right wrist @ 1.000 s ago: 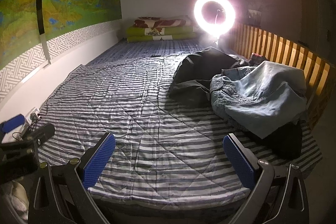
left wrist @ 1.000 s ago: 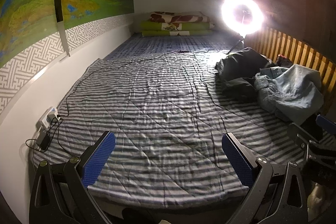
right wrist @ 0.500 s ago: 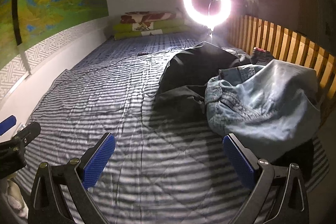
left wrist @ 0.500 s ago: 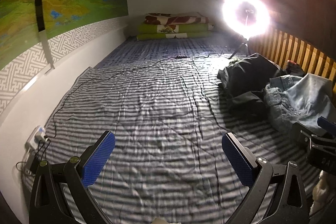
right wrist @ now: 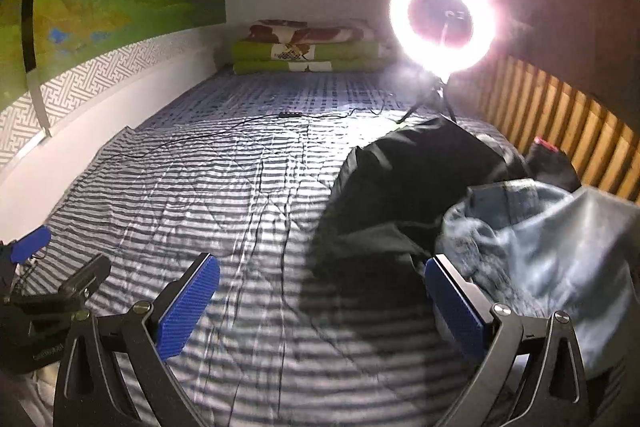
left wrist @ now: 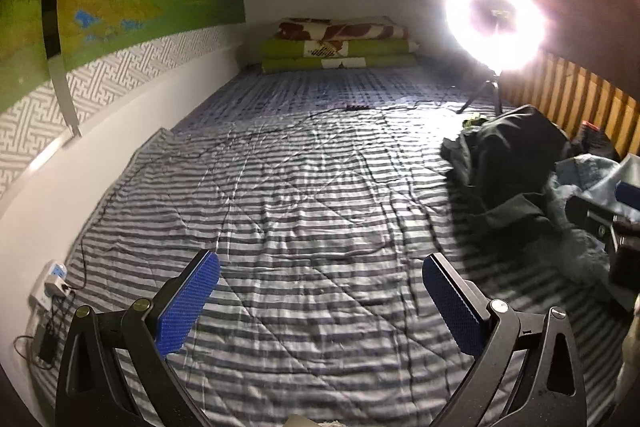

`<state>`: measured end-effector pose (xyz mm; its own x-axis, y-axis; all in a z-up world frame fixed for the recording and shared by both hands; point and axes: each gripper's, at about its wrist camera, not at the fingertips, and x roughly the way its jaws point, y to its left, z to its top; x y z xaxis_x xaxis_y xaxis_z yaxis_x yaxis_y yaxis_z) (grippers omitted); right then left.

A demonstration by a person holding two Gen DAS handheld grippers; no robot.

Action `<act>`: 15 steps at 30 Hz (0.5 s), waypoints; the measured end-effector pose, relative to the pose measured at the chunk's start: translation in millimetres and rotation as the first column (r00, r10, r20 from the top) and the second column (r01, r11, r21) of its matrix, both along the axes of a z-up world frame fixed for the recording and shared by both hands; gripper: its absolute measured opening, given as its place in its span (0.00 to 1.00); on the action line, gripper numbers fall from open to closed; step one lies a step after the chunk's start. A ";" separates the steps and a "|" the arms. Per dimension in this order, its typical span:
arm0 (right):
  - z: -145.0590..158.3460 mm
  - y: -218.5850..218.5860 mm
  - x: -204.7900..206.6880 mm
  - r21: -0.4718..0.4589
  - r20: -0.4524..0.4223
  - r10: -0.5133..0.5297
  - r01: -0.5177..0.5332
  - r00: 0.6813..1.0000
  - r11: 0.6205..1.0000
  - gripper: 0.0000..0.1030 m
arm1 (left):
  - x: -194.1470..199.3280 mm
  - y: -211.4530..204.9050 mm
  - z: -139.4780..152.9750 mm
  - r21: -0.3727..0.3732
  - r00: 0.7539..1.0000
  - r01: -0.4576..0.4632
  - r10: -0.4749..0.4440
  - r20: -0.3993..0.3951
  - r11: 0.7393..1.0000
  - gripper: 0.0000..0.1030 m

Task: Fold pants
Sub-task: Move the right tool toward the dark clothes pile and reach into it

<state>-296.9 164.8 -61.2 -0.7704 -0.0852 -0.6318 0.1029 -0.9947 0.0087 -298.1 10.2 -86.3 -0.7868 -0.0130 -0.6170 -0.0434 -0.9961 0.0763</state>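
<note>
A crumpled pile of clothes lies at the right side of the striped bed. On top sit light blue denim pants [right wrist: 560, 251], with a black garment [right wrist: 416, 175] behind and left of them. My right gripper [right wrist: 320, 301] is open and empty, its right pad close to the denim's near edge. My left gripper [left wrist: 320, 301] is open too, hovering over bare bedspread left of the pile; from there the black garment [left wrist: 508, 163] and a bit of the denim [left wrist: 588, 167] show at the right, partly hidden by the other gripper.
A striped quilt [left wrist: 304, 203] covers the bed, with a thin cable [right wrist: 260, 195] across it. A lit ring light [right wrist: 444, 21] on a tripod stands at the back right, folded blankets [left wrist: 340, 47] at the far end. Wooden slats [right wrist: 560, 123] line the right side, a wall the left.
Both grippers have moved forward over the bed. The right one has closed in on the clothes pile, which now looms larger beside its right pad. Both stay open.
</note>
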 end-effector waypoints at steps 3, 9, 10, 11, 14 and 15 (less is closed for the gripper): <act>-1.1 -9.5 -24.9 0.003 0.010 0.022 -0.022 1.000 1.000 0.98 | -15.6 -9.6 -14.0 0.017 0.999 -0.015 0.014 0.039 1.000 1.00; -5.4 -31.0 -70.1 -0.012 0.034 0.059 -0.058 0.998 0.998 0.90 | -38.2 -32.9 -35.0 0.046 0.996 -0.063 0.060 0.068 0.997 1.00; -6.3 -34.9 -77.3 -0.011 0.037 0.063 -0.062 0.997 0.998 0.90 | -42.1 -36.9 -39.5 0.055 0.995 -0.072 0.067 0.076 0.996 1.00; -8.2 -39.5 -86.5 -0.003 0.043 0.065 -0.065 0.997 0.998 0.88 | -44.9 -40.1 -43.1 0.057 0.994 -0.078 0.073 0.080 0.995 1.00; -13.1 -49.0 -109.5 0.008 0.058 0.077 -0.077 0.995 0.997 0.83 | -54.6 -44.4 -59.8 0.048 0.988 -0.115 0.109 0.114 0.992 1.00; -15.5 -52.1 -120.1 0.011 0.067 0.079 -0.080 0.995 0.997 0.83 | -58.0 -45.1 -65.7 0.046 0.986 -0.113 0.106 0.126 0.993 1.00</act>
